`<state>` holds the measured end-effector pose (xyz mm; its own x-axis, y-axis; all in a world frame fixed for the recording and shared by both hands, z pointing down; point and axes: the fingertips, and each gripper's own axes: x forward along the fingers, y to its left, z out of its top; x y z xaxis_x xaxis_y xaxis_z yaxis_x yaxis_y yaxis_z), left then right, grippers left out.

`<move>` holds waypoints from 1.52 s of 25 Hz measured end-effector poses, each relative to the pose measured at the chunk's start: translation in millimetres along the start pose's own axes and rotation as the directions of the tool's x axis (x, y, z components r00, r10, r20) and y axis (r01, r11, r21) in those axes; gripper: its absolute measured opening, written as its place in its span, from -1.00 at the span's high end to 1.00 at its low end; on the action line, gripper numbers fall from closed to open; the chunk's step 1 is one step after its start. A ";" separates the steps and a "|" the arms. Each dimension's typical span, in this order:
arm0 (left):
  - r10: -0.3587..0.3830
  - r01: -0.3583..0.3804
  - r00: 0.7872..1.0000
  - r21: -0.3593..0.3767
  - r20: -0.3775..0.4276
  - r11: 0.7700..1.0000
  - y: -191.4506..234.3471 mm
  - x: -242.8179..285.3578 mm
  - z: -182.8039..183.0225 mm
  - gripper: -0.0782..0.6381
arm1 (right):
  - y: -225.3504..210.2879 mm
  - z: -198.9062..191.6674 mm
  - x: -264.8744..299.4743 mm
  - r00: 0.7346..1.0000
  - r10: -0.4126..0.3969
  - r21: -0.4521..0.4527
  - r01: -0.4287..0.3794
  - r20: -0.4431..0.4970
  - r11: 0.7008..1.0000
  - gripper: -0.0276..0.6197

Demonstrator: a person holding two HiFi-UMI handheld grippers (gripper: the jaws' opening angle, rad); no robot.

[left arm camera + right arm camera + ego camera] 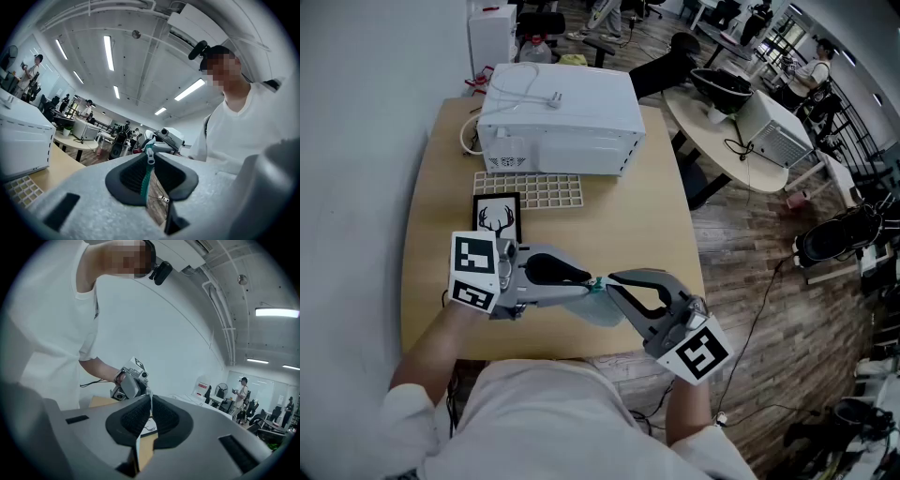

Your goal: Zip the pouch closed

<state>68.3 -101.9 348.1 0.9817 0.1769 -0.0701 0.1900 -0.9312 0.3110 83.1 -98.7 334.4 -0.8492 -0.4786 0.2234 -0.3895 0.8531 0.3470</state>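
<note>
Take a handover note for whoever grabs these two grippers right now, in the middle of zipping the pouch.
Left gripper: shut on the teal zipper, with the metal pull at its jaw tips.
Right gripper: shut on the pale edge of the pouch.
The pouch hangs between both grippers, over the near edge of the table.
Done: both grips are set. How far it is zipped cannot be told.
Left: probably run the pull to the end and check the closure.
</note>
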 end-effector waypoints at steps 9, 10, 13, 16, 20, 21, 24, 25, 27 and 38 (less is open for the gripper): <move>0.002 -0.004 0.999 -0.049 -0.040 0.999 2.1 -4.9 -6.4 0.65 | 3.7 -9.0 0.0 1.000 0.006 0.025 -0.006 -0.018 1.000 0.87; -0.002 -0.001 0.999 -0.067 -0.037 0.998 2.0 -5.8 -7.3 0.66 | 4.9 -10.0 0.1 1.000 0.009 0.026 -0.009 -0.021 1.000 0.87; -0.024 0.019 0.999 -0.122 -0.035 0.992 0.9 -8.4 -9.8 0.65 | 9.0 -9.8 2.0 0.999 0.025 0.006 -0.025 -0.029 1.000 0.87; -0.044 0.033 0.997 -0.155 -0.065 0.987 0.9 -11.5 -15.8 0.65 | 13.1 -9.3 8.4 0.998 0.042 -0.045 -0.045 -0.052 0.998 0.87; -0.060 0.043 0.994 -0.171 -0.095 0.984 1.0 -15.3 -23.1 0.64 | 18.8 -11.5 14.6 0.994 0.061 -0.095 -0.069 -0.088 0.993 0.87; -0.062 0.044 0.993 -0.172 -0.096 0.984 0.9 -15.9 -23.4 0.64 | 19.5 -11.7 14.9 0.994 0.063 -0.100 -0.072 -0.091 0.992 0.87; -0.066 0.049 0.993 -0.174 -0.095 0.984 -0.2 -16.2 -23.5 0.63 | 20.7 -11.3 14.6 0.993 0.070 -0.102 -0.080 -0.092 0.992 0.87; -0.070 0.053 0.993 -0.177 -0.092 0.983 -0.8 -15.9 -23.9 0.63 | 21.1 -11.3 14.4 0.993 0.073 -0.099 -0.082 -0.090 0.992 0.87; -0.081 0.065 0.993 -0.184 -0.082 0.981 -2.2 -15.6 -24.9 0.62 | 22.0 -10.6 14.7 0.993 0.078 -0.096 -0.086 -0.084 0.992 0.87; -0.077 0.063 0.994 -0.169 -0.078 0.984 -5.9 -15.6 -26.2 0.64 | 25.5 -11.4 11.8 0.993 0.079 -0.093 -0.087 -0.087 0.992 0.87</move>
<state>52.2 -90.7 372.3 0.9619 0.2726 -0.0201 0.2508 -0.8511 0.4613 67.2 -84.9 356.3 -0.8430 -0.4261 0.3284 -0.2794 0.8684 0.4097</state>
